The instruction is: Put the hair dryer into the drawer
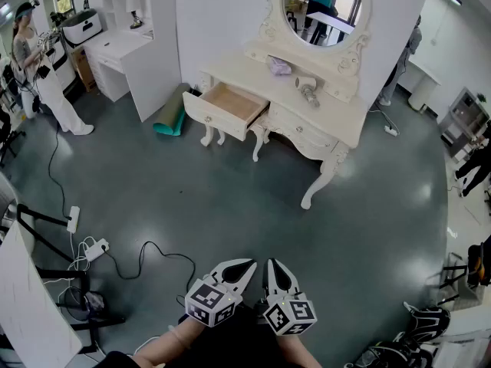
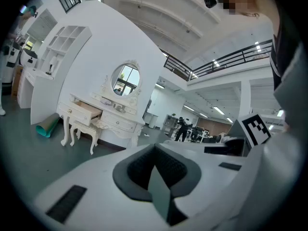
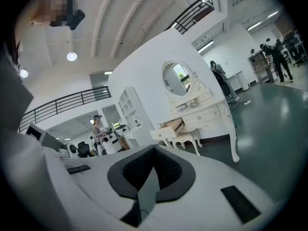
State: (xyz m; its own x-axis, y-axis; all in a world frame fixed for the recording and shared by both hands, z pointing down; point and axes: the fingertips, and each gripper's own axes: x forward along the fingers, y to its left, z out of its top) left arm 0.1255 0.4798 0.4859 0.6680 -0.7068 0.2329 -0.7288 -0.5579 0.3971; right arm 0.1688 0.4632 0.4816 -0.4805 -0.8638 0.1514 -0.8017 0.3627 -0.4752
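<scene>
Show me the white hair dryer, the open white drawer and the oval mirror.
white hair dryer (image 1: 308, 89): head view, its body.
open white drawer (image 1: 212, 119): head view, its front panel.
oval mirror (image 1: 322, 6): head view, its glass.

I can read no words, brand names, numbers or signs in any view. The only printed marks are black-and-white square patterns on the left cube (image 1: 209, 301) of the left gripper (image 1: 247, 267) and the right cube (image 1: 290, 313) of the right gripper (image 1: 271, 267), at the bottom centre of the head view. They carry no letters.
</scene>
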